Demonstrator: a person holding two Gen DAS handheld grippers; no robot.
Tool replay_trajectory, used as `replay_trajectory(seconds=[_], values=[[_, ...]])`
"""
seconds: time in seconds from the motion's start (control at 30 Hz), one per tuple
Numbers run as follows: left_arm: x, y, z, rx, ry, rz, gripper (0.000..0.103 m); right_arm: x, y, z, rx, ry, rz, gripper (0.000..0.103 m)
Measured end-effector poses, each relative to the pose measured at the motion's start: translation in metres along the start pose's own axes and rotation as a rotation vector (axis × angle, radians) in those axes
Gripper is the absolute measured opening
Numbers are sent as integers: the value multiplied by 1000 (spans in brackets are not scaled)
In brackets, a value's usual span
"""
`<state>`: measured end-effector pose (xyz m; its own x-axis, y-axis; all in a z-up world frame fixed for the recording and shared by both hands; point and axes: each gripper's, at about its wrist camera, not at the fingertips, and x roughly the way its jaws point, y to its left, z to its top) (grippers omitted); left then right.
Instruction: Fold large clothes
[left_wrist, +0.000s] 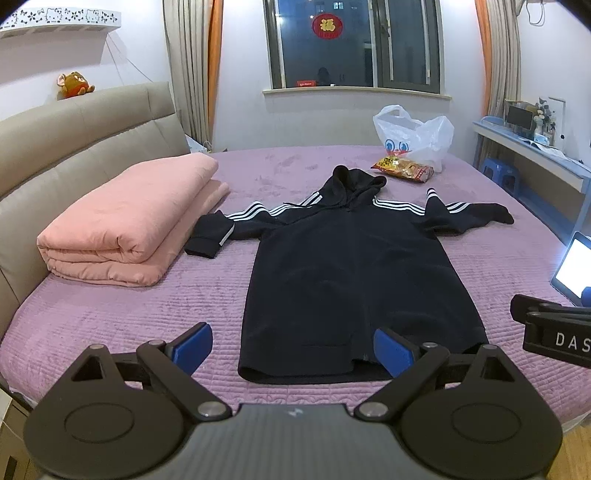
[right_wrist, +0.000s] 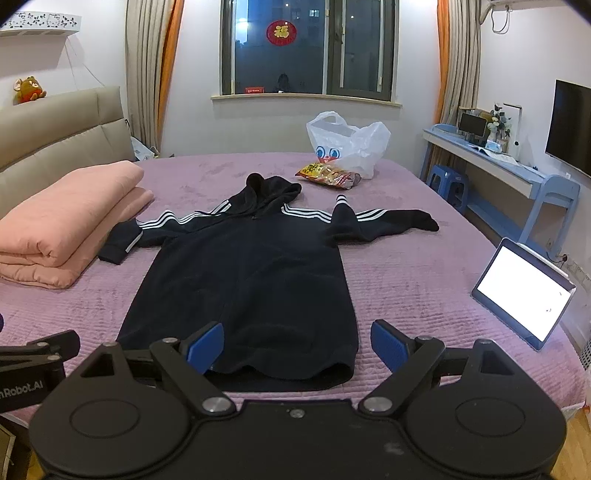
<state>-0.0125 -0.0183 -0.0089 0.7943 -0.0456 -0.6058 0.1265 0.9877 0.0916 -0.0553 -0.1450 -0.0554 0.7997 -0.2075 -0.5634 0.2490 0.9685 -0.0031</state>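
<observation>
A black hooded jacket (left_wrist: 354, 280) with white sleeve stripes lies flat, front up, on the purple bed (left_wrist: 122, 325), hood far, hem near. Both sleeves spread sideways; the left cuff is folded back. It also shows in the right wrist view (right_wrist: 247, 280). My left gripper (left_wrist: 293, 349) is open and empty, hovering over the hem's left part. My right gripper (right_wrist: 297, 345) is open and empty, hovering over the hem's right corner. The right gripper's side shows at the right edge of the left wrist view (left_wrist: 554, 325).
A folded pink quilt (left_wrist: 129, 225) lies left of the jacket by the headboard. A white plastic bag (left_wrist: 413, 136) and a snack packet (left_wrist: 402, 170) lie beyond the hood. A lit tablet (right_wrist: 524, 293) stands on the bed's right edge. A blue desk (right_wrist: 517, 173) and stool are right.
</observation>
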Motion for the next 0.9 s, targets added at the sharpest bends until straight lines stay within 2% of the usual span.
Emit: replay_trajectory(seconds=[0.9], values=[[7, 2, -4, -18, 32, -1, 96, 6, 1, -3, -5, 25, 15, 102]])
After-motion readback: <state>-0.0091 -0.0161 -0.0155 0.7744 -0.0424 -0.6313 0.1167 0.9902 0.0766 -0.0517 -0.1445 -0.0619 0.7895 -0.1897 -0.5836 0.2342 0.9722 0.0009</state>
